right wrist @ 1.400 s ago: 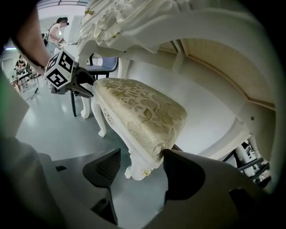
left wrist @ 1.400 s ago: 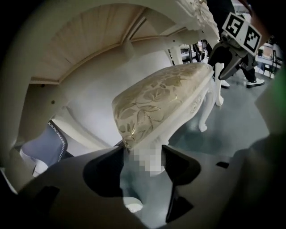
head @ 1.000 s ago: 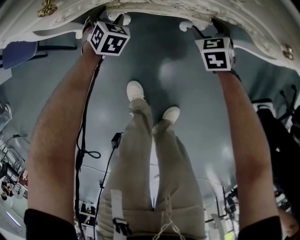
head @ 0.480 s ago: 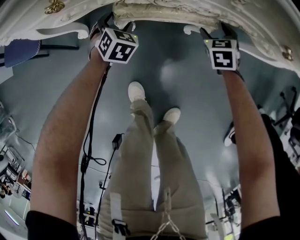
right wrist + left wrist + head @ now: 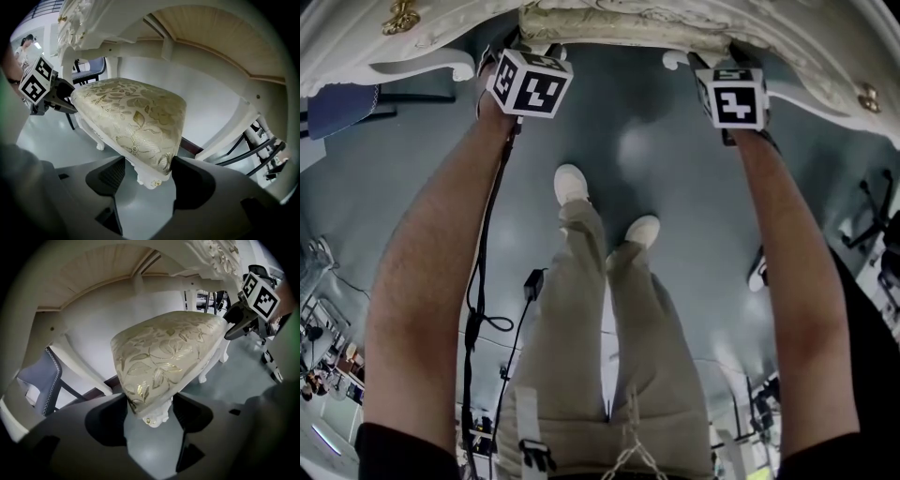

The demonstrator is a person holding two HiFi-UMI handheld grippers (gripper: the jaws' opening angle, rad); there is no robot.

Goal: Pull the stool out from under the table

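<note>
Under table [image 5: 422, 42]: one stool [image 5: 164, 348], two grippers [image 5: 149, 416] [image 5: 146, 180]

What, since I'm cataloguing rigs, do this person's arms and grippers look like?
The left gripper and right gripper have broad dark-grey jaws; one inner pad looks ribbed. Each carries a white cube printed with black square markers: left cube, right cube. A black cable runs along the left arm. The forearms are bare, with black sleeves at the upper arms.
</note>
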